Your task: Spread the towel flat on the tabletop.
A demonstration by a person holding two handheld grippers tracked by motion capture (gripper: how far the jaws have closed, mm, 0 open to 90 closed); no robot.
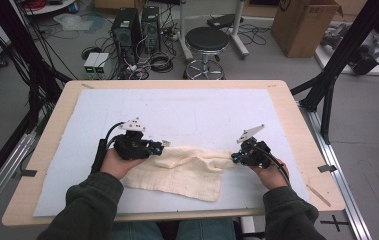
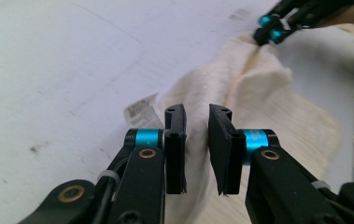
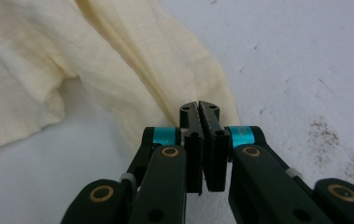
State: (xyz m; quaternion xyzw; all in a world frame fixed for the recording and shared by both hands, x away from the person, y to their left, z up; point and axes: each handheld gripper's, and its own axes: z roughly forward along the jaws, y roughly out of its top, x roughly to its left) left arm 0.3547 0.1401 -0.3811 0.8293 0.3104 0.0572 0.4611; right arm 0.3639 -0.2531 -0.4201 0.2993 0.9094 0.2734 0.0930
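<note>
Black jaws of the right gripper (image 3: 199, 108) are clamped on the far corner of a cream woven cloth (image 1: 177, 170) spread on the white-padded bench (image 1: 187, 110); left gripper (image 2: 197, 114) is held parted over its other end, cloth unpinched.

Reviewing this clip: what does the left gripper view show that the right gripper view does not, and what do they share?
Left gripper view: the left hand-held gripper, jaws apart around a fold, a white label at the cloth's edge, and the other gripper far off. Right gripper view: the right hand-held gripper shut on the cloth's edge. Both: the cream cloth on the white mat.
</note>
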